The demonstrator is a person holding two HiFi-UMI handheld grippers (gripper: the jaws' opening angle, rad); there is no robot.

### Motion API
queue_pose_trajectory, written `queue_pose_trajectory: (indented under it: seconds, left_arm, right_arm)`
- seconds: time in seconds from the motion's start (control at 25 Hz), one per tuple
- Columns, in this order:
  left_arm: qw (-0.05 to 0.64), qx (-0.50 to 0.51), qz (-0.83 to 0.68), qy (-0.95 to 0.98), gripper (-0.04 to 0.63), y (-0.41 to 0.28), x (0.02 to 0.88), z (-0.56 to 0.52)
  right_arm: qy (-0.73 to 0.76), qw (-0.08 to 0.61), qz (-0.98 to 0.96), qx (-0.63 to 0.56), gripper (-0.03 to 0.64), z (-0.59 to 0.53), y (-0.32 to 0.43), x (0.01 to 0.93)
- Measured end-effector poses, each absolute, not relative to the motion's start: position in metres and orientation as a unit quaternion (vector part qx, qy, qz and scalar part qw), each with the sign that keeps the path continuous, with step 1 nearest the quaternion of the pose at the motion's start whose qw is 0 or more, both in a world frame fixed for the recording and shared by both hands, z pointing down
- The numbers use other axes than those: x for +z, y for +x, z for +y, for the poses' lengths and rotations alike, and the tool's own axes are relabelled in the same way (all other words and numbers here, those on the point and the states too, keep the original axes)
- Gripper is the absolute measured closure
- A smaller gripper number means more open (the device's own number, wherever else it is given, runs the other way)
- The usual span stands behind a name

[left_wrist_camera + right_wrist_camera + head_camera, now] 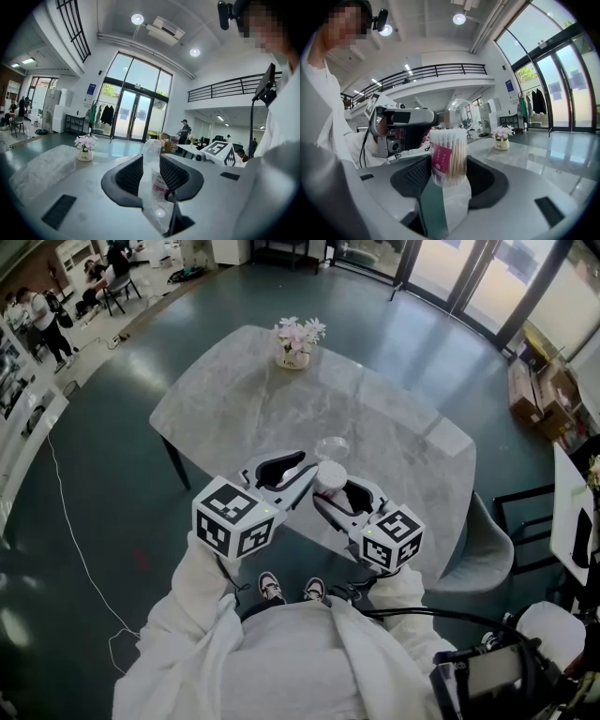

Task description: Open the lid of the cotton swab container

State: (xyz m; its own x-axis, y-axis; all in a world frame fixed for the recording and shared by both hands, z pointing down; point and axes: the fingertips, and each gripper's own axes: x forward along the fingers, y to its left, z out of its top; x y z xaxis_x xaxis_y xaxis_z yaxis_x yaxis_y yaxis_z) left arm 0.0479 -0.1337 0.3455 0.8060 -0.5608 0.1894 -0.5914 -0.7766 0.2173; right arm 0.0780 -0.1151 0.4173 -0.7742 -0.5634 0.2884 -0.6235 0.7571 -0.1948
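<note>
Spillage is the danger: the right gripper [449, 174] pinches the uncapped cotton swab container [449, 157], while the left gripper [151, 177], jaws spread around the clear lid [151, 151], could jolt it.

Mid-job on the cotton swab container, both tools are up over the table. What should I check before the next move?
1. Right tool grip on the cotton swab container: ok, its jaws are closed on the container's sides.
2. Container upright: ok, the swab tips point up.
3. Lid off the mouth: ok, the swab tips are uncovered.
4. Left tool grip on the lid: cannot tell. The lid stands between its jaws, but pad contact is unclear.
5. Lid hinged to the container or free: cannot tell.
6. Table below the container: ok. The flower pot stands at the far end.
</note>
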Motion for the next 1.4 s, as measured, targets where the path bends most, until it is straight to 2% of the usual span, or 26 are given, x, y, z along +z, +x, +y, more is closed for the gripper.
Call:
queue_pose_trajectory:
  seconds: [0.36, 0.6, 0.88, 1.4]
  left_arm:
    - [0.126, 0.059, -0.375, 0.917, 0.505, 0.028, 0.362, -0.142]
    - [0.159, 0.036, -0.441, 0.883, 0.506, 0.012, 0.376, -0.148]
    - [0.174, 0.043, -0.486, 0.855, 0.588, 0.003, 0.395, -0.145]
    - [0.156, 0.059, -0.498, 0.851, 0.588, -0.003, 0.408, -0.149]
  right_arm:
    - [0.354, 0.105, -0.919, 0.139, 0.333, -0.126, 0.080, 0.416]
    - [0.388, 0.091, -0.908, 0.130, 0.332, -0.132, 0.079, 0.404]
    - [0.424, 0.078, -0.893, 0.129, 0.331, -0.139, 0.075, 0.392]
    - [0.478, 0.056, -0.864, 0.149, 0.332, -0.144, 0.060, 0.387]
